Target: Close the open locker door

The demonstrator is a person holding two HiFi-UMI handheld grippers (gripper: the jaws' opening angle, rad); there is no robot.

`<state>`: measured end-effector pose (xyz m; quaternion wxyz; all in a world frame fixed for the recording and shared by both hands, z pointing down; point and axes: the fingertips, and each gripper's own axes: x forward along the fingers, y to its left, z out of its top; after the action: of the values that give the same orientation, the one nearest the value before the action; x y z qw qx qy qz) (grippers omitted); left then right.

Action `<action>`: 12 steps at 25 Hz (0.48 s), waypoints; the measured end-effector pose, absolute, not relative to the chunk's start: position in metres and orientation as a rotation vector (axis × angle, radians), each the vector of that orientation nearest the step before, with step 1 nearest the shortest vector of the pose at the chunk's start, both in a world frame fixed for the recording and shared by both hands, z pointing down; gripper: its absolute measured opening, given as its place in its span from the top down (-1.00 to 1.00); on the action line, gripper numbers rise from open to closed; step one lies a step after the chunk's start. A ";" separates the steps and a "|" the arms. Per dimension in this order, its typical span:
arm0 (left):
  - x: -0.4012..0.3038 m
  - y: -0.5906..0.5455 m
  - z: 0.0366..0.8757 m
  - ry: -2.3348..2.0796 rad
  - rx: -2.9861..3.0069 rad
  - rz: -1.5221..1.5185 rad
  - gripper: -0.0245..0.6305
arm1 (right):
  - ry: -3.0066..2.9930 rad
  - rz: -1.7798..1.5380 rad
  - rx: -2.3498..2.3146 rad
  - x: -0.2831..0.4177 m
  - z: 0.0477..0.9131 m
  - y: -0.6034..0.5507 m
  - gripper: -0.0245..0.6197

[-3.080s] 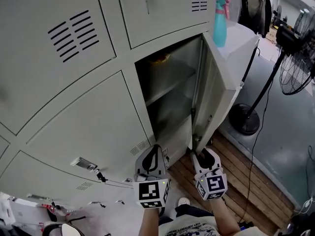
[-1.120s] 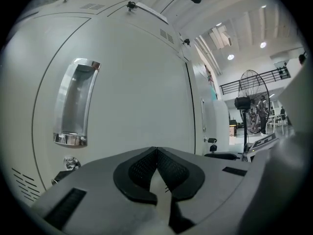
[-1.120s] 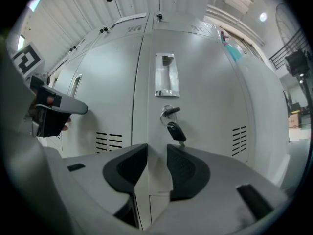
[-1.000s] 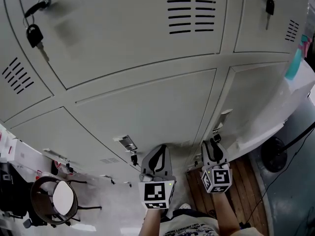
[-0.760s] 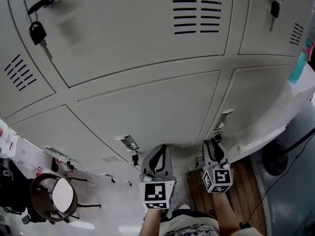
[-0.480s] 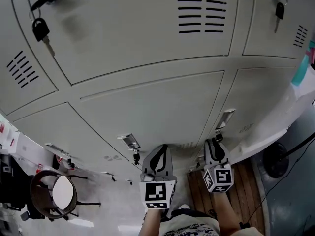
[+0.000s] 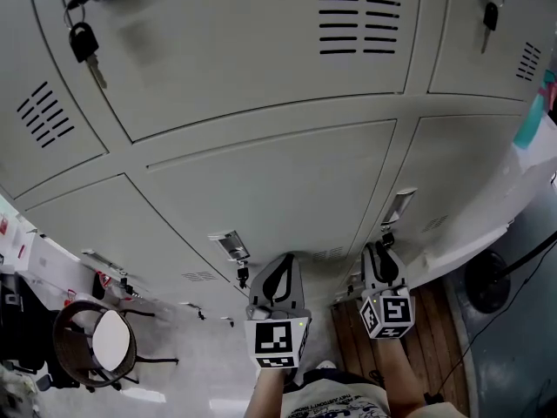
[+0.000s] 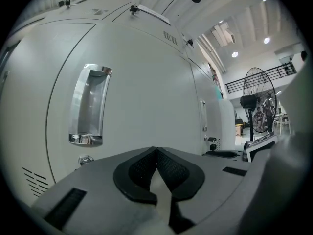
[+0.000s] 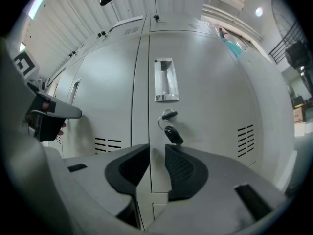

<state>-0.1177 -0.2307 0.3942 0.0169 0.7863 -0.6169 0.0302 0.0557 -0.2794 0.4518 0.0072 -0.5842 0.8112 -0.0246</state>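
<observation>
Left gripper (image 7: 278, 264): held level, left of the locker door (image 7: 457, 159), jaws pressed together, empty. Right gripper (image 7: 381, 252): level, facing that door's left edge below its key (image 9: 172, 132), jaws narrowly apart, just been closing, nothing between. Door: flush, closed.

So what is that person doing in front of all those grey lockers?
A person faces a wall of grey lockers, holding a gripper in each hand. Every door in view looks shut, including the locker door straight ahead of the right gripper, which has a key hanging from its lock. That gripper's jaws have just been closing, but they are apart with nothing between them. The left gripper has its jaws together and holds nothing.
</observation>
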 end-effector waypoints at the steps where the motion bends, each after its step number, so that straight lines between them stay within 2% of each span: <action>1: -0.118 -0.230 0.394 -1.916 2.445 0.093 0.91 | 2.535 -0.072 -1.828 0.055 0.450 -0.277 0.64; 12: -0.118 -0.219 0.383 -1.879 2.493 0.052 0.91 | 2.514 -0.014 -1.881 0.057 0.431 -0.243 0.64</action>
<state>-0.1178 -0.2191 0.3830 0.0094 0.7984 -0.6018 0.0166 0.0573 -0.2433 0.4311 0.0008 -0.5991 0.8007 -0.0045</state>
